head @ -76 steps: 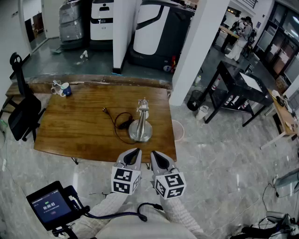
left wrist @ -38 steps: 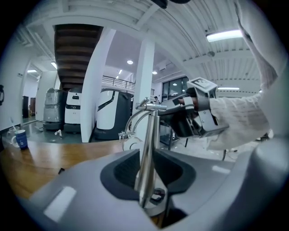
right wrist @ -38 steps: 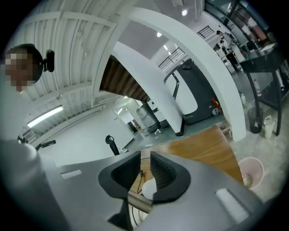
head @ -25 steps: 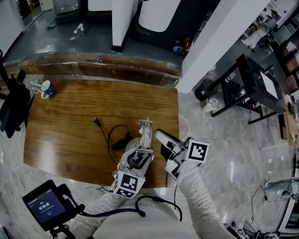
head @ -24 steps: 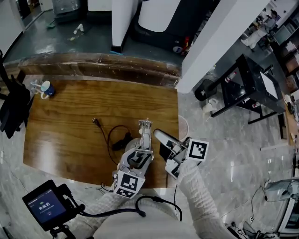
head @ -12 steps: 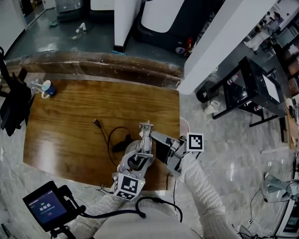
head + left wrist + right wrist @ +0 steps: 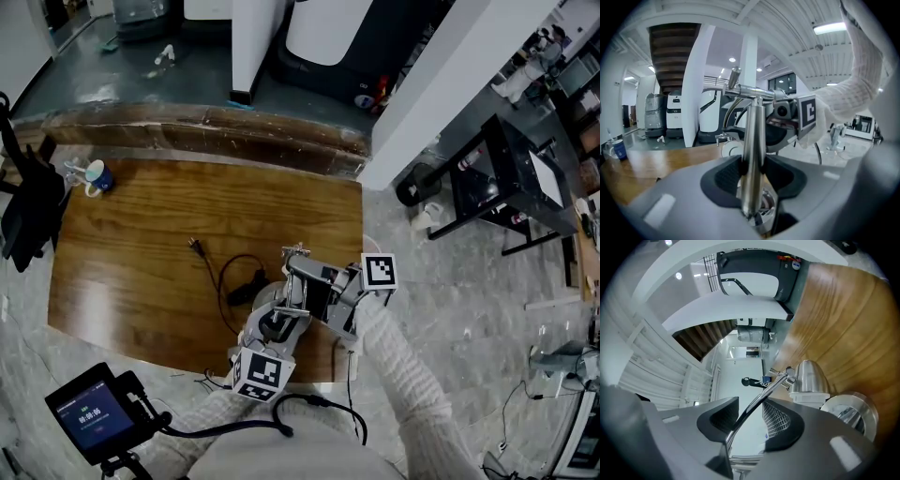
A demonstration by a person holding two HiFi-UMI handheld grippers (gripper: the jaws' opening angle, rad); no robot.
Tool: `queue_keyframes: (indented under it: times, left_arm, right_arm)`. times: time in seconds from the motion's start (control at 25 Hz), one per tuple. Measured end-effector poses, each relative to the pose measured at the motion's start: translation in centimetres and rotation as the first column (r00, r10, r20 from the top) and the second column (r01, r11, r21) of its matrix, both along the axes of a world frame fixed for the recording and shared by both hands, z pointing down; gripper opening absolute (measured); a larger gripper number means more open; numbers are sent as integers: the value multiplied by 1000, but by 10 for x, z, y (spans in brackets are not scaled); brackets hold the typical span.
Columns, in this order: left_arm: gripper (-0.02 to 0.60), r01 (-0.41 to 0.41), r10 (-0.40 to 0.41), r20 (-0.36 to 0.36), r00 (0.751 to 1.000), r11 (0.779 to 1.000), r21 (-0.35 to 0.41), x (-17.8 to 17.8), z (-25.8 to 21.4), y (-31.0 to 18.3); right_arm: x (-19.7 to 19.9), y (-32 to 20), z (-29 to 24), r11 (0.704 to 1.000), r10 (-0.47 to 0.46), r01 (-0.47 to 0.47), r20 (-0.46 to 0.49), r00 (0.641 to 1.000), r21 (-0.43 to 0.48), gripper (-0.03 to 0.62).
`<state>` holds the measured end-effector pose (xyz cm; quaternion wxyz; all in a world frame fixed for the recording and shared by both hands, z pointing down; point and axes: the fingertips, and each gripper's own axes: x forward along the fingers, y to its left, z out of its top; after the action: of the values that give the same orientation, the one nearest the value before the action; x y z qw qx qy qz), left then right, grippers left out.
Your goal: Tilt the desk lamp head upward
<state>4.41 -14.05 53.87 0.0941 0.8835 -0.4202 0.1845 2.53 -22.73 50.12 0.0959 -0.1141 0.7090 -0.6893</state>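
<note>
A chrome desk lamp (image 7: 292,281) stands near the front edge of the wooden table (image 7: 141,244). My left gripper (image 7: 275,323) is shut on its upright post (image 7: 752,140); both pads touch the post, after the jaws have just been closing. My right gripper (image 7: 307,281) comes in from the right at the lamp's top. In the right gripper view the thin lamp arm (image 7: 761,397) runs between the jaws of the right gripper (image 7: 750,420), which have just been opening and stand wider than the arm. The silver lamp head (image 7: 808,376) and round base (image 7: 848,413) lie beyond.
The lamp's black cord (image 7: 225,277) loops left across the table. A blue-and-white mug (image 7: 97,175) sits at the far left corner, with a black chair (image 7: 28,211) beside the table. A white column (image 7: 422,84) and a black trolley (image 7: 506,178) stand to the right.
My right gripper has moved left to the lamp and rolled over, so the lamp arm now lies between its jaws. The left gripper has stayed on the post.
</note>
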Motion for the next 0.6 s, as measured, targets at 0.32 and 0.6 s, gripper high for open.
queue_keyframes:
  times: [0.32, 0.6]
  left_arm:
    - [149, 12, -12, 3, 1000, 1000, -17, -1, 3, 0]
    - [149, 13, -12, 8, 1000, 999, -36, 0, 6, -5]
  right_arm:
    - [-2, 0, 1, 994, -46, 55, -101, 994, 95, 160]
    - [-1, -6, -1, 985, -30, 52, -135, 990, 165, 164]
